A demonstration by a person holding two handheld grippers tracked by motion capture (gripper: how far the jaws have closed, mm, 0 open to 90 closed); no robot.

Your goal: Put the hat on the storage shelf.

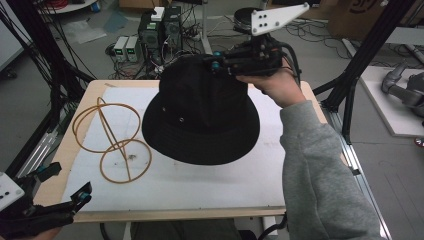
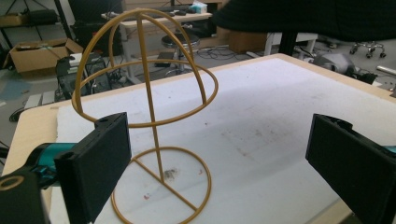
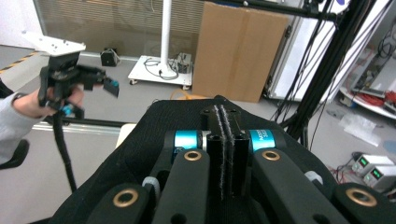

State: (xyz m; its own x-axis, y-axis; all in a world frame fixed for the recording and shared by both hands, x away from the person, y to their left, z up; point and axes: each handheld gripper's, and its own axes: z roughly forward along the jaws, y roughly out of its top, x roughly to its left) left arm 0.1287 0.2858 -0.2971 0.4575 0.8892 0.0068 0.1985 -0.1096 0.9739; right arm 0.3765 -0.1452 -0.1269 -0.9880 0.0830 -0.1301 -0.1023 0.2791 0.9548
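Observation:
A black bucket hat (image 1: 200, 115) hangs in the air above the middle of the table. My right gripper (image 1: 217, 64) is shut on the hat's crown from the far right; in the right gripper view the jaws (image 3: 223, 140) pinch a fold of the black fabric (image 3: 135, 158). A yellow wire hat stand (image 1: 111, 136) stands upright on the white mat at the left. My left gripper (image 1: 67, 181) hovers open at the near left corner, holding nothing. In its own view the stand (image 2: 149, 116) is just beyond the spread jaws, and the hat's brim (image 2: 303, 16) shows at the top right.
A white mat (image 1: 210, 185) covers most of the wooden table (image 1: 95, 85). Black frame posts (image 1: 372, 45) rise at the right, cables and power supplies (image 1: 150, 35) lie on the floor behind, and another table (image 1: 395, 110) sits to the right.

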